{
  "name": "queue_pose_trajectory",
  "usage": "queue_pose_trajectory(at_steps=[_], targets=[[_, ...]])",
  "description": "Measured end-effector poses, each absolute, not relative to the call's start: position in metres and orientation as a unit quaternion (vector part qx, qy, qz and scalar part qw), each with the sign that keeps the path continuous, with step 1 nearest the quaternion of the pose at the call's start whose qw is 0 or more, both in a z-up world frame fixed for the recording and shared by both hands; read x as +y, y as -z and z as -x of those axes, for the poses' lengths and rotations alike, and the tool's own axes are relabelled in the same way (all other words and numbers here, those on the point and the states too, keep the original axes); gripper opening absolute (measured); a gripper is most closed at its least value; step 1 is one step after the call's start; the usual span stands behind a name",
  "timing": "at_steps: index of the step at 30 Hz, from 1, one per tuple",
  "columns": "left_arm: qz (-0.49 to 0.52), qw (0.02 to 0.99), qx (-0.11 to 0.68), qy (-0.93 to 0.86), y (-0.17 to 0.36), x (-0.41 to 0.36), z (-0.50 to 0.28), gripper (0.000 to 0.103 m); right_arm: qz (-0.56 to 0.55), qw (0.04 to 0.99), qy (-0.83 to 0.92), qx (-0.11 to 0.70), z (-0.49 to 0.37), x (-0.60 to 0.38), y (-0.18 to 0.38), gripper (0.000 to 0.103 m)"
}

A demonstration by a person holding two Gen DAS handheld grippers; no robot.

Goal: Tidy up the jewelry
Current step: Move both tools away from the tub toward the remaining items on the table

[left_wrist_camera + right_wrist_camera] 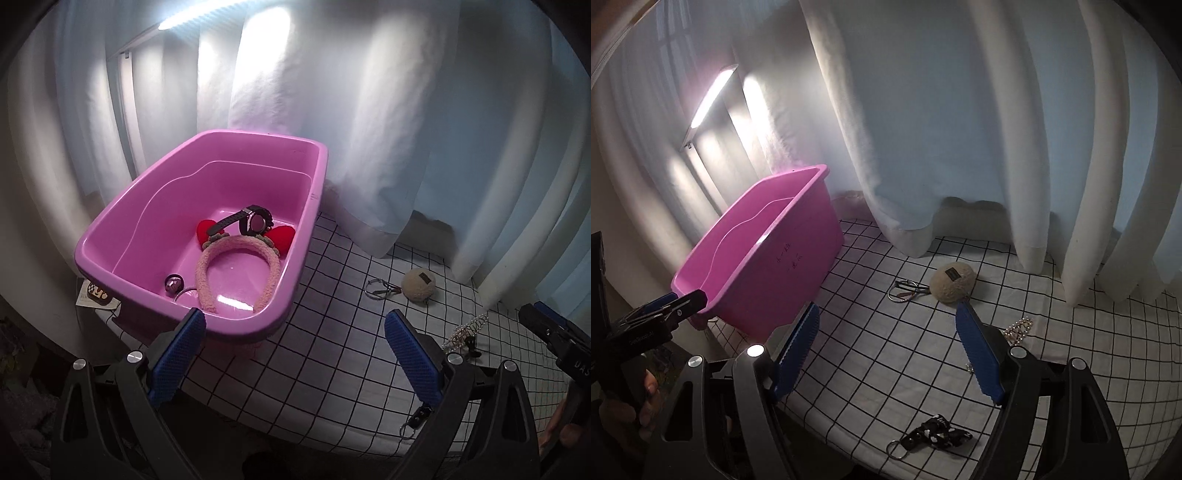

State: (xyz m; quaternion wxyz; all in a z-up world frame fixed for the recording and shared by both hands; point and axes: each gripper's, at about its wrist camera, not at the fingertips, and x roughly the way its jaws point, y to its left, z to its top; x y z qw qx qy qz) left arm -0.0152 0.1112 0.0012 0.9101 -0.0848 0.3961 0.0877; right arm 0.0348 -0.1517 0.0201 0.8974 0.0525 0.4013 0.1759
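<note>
A pink plastic tub [310, 206] [798, 251] stands on the checked cloth. Inside lie a fluffy pink headband with red hearts [236, 273], a black watch [251, 221] and a shiny silver ball on a ring [173, 285]. My left gripper [295, 332] is open and empty, just over the tub's near rim. My right gripper [886, 325] is open and empty above the cloth. On the cloth lie a beige fluffy ball keychain [417, 286] [955, 282] with metal rings [905, 290], a pearl hair clip [465, 328] [1019, 328] and a black patterned keychain [934, 435].
White curtains [369, 110] hang behind the checked cloth [886, 369] and brush its far edge. A small card [94, 295] lies left of the tub. The left gripper shows at the left edge of the right wrist view [670, 304].
</note>
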Motion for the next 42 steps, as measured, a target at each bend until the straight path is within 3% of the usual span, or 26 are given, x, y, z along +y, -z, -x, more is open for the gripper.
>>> queue_pose_trajectory(at_steps=[13,24,42], targets=[[0.051,0.883,0.461,-0.071,0.049,0.003,0.046,0.096,-0.078,0.894,-0.111,0.428,0.018,-0.292,0.031,0.073],[0.05,0.871,0.485,-0.054,0.09,-0.027,0.021,0.096,-0.048,0.892,-0.1,0.438,-0.011,-0.296,0.052,0.073],[0.111,0.845,0.473,-0.223,0.124,-0.1,0.046,0.096,0.04,0.833,-0.312,0.454,-0.086,-0.294,0.099,0.073]])
